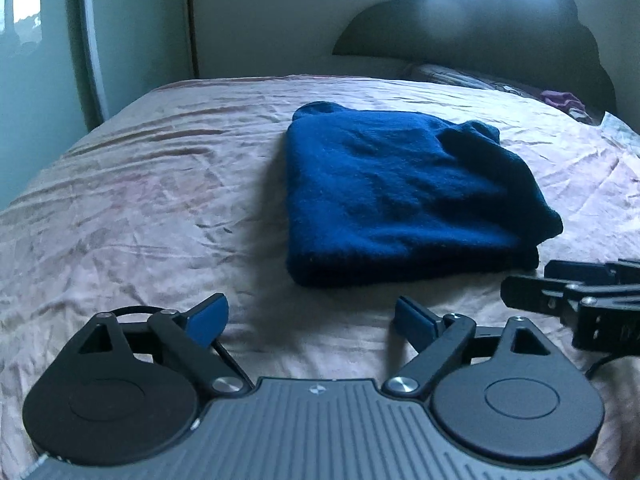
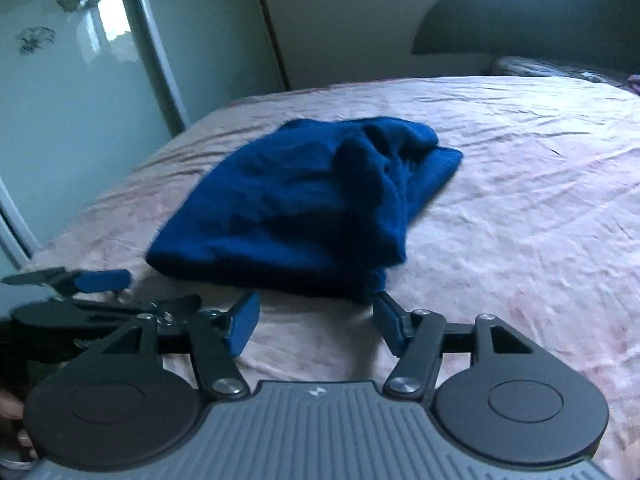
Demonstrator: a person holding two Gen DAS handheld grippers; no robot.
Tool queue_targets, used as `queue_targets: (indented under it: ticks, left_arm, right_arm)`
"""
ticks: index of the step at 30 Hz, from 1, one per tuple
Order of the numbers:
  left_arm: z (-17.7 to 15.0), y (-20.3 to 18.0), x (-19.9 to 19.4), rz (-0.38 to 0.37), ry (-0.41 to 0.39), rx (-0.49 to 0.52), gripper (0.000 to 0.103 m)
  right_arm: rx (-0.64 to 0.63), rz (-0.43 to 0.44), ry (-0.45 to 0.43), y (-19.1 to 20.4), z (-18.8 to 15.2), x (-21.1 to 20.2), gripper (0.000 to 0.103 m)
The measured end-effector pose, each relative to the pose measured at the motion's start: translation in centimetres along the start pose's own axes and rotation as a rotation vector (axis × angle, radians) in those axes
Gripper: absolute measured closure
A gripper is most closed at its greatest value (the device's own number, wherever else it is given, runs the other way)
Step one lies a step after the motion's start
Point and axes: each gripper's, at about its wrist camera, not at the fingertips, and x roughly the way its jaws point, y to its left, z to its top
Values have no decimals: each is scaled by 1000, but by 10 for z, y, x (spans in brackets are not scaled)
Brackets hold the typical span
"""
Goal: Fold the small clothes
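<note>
A dark blue knitted garment [image 1: 400, 196] lies folded into a rough rectangle on the pink bedsheet [image 1: 140, 200]. My left gripper [image 1: 310, 320] hovers just in front of its near edge, open, with only sheet between its blue pads. The right gripper's black fingers [image 1: 560, 300] show at the right edge of the left wrist view. In the right wrist view the same garment [image 2: 304, 208] looks bunched on its right side. My right gripper [image 2: 316, 324] stands open at the garment's near corner; its right pad [image 2: 390, 326] is close to the cloth, not gripping it. The left gripper [image 2: 100, 280] appears at far left.
The bed runs back to a dark scalloped headboard [image 1: 480, 28] with a pillow [image 1: 452, 74] and a purple cloth [image 1: 564, 100] near it. A glass wardrobe door [image 2: 80, 80] stands left of the bed. Bare sheet surrounds the garment.
</note>
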Motion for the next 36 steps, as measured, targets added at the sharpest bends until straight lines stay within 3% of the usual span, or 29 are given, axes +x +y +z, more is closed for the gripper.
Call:
queue_targets:
  ticks: [4,6,8,25,29,36]
  left_arm:
    - [-4,-2,-2,9,4,-12,7]
    - [-5,-1,-3,14,6,-25,5]
    - [-6,-1,-5,17,5,-32,5]
    - [-15,-3,-11,49,-2,-22,1]
    - [-17,-4,-12,64,-6,-14,0]
    - [-19,-2,-15,78,-7,-22,0]
  right_arm:
    - [10,-12,-5,1,-5,-5,38]
    - [20,-14,-6,2,-6,-6,25]
    - [20,-18,-9,4,-8,-8,20]
    - [-34,-72,5,22,-17,-5,11]
    - [-44,-90,2,23,-20,-5,3]
    - [-34,-109,-5,22,-22,-7,3]
